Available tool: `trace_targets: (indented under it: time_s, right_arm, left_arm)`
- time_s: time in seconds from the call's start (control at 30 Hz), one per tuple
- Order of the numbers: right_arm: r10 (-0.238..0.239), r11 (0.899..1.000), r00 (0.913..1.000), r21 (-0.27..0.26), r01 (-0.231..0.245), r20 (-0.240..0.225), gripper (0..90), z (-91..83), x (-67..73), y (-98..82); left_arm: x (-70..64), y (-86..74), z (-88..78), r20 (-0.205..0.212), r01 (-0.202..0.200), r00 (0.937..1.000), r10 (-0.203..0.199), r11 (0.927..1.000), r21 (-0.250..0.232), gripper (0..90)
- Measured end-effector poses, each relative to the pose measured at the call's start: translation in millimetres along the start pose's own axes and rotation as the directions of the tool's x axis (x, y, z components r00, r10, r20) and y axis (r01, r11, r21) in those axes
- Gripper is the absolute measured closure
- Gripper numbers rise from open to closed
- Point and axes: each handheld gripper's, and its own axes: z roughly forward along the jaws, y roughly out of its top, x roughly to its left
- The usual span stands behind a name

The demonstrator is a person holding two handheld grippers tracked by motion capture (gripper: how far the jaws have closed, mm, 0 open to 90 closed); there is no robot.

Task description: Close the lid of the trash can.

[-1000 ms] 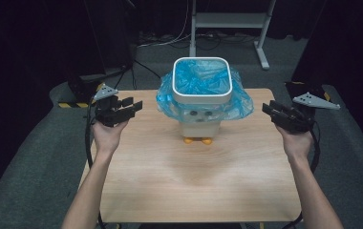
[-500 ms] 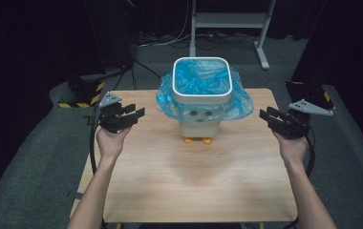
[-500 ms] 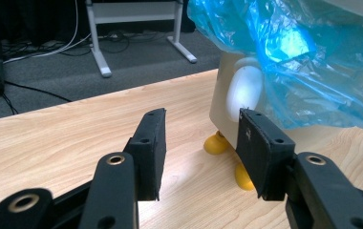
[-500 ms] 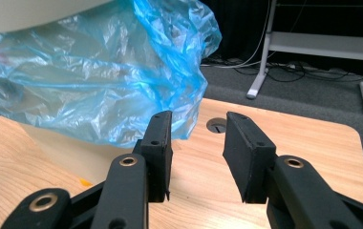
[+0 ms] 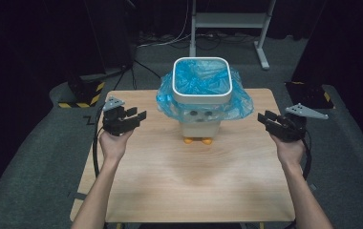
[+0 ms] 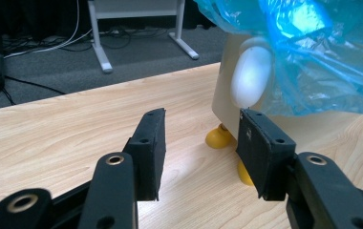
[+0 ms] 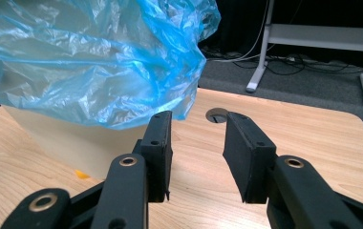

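A small white bin (image 5: 200, 125) with orange feet stands at the back middle of the wooden table (image 5: 189, 186). A blue plastic bag (image 5: 203, 81) lines it and drapes over its rim. My left gripper (image 5: 134, 119) hovers at the table's left edge, open, with nothing between its jaws. The left gripper view looks at the bin's side (image 6: 227, 95), its orange feet (image 6: 219, 138) and the bag's overhang (image 6: 323, 57). At the table's right edge my right gripper (image 5: 265, 120) is open and empty too. From the right gripper view, the bag (image 7: 89, 62) hangs just beyond the jaws.
A white metal stand (image 5: 227, 21) and cables lie on the grey floor behind the table. A black box with yellow-black tape (image 5: 81, 93) sits on the floor at the left. A cable hole (image 7: 216, 115) is in the tabletop near the right gripper.
Both hands have sunk closer to the tabletop, on either side of the bin. The bin and bag have not moved.
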Motion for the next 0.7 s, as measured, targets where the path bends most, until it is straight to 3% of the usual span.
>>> trace_targets:
  time_s: [0.7]
  right_arm:
    - [0.025, 0.999, 0.9997, 0.026, -0.025, 0.002, 61.4, 12.8, -1.9, -24.4]
  left_arm:
    - [-1.9, -23.0, 17.7, 0.0, 0.016, 0.9999, -0.016, 0.9996, 0.023, 51.8]
